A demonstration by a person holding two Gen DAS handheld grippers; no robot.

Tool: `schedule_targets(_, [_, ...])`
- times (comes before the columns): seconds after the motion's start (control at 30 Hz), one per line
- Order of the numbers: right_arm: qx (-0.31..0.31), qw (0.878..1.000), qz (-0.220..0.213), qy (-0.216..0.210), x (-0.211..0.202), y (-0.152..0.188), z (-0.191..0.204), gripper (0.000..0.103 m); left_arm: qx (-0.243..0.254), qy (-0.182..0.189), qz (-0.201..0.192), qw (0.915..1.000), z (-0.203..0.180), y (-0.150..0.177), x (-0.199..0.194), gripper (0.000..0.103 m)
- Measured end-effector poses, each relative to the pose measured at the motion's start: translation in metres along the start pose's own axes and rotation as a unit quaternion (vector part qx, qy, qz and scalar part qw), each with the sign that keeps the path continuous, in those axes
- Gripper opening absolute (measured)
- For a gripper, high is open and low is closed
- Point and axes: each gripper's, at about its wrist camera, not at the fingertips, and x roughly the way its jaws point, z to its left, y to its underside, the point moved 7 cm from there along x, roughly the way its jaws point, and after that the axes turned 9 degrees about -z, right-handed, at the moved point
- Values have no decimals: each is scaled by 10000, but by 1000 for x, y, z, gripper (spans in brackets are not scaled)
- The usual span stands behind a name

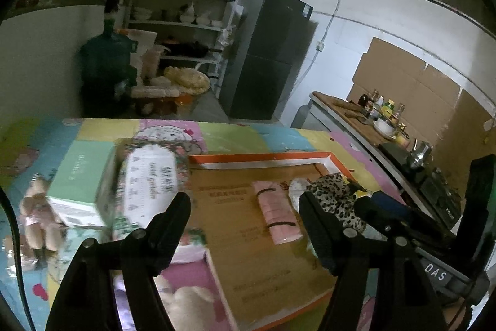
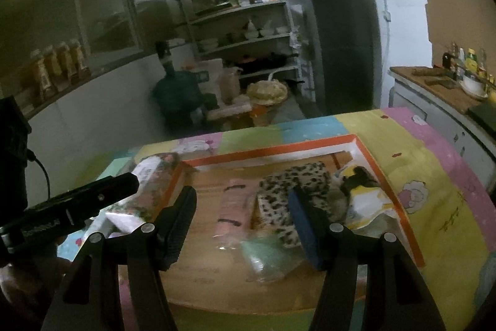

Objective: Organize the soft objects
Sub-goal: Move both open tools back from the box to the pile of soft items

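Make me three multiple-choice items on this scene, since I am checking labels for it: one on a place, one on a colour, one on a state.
1. Where does the pink roll lie?
A. on a shelf
B. inside the shallow box
C. on the kitchen counter

2. What colour is the rim of the shallow box?
A. orange
B. blue
C. black

3. How do the jaws of the left gripper stand?
A. shut on the pink roll
B. shut on nothing
C. apart, with nothing between them

Answers: 1 B, the roll rests on the box's cardboard floor beside the leopard-print cloth. 2 A, an orange border runs round the box. 3 C, both fingers stand wide above the box floor.
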Motion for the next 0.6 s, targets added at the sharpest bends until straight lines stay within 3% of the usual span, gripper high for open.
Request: schedule_targets(0.6, [-339,9986,59,-405,-12,10,78,63,-127,-684,-458,9965,77,1,-75,72])
